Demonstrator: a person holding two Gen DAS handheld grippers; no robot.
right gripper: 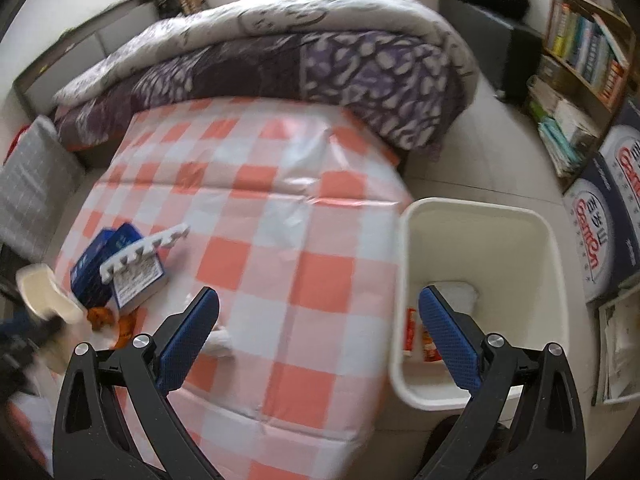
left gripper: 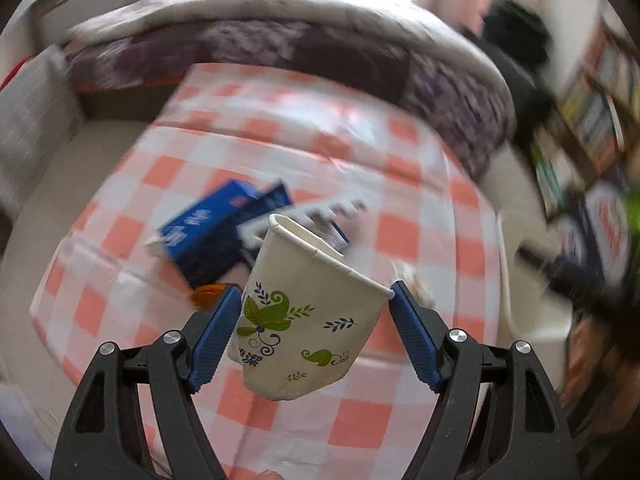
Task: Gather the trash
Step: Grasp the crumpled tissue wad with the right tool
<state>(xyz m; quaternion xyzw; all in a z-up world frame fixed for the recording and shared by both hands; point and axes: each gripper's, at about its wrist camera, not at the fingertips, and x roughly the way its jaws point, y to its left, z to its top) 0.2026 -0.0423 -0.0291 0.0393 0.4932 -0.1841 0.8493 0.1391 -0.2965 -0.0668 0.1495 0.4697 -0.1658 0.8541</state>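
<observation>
up close, the left gripper (left gripper: 314, 308) pinches a floral paper cup (left gripper: 304, 316) between its blue pads, the cup tilted above the checkered tabletop (left gripper: 360, 168). the right gripper (right gripper: 319, 320) is spread with nothing between its fingers, over the tabletop edge beside a white bin (right gripper: 480, 216) holding wrappers. farther off lie blue boxes (right gripper: 116, 268), a white foam comb-like piece (right gripper: 144, 250) and orange scraps (right gripper: 102, 318).

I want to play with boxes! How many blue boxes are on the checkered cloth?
2. The darker blue box lies at the cloth's left side, and the label-up box leans against its right side, under the white comb-shaped piece. More may hide beneath.
</observation>
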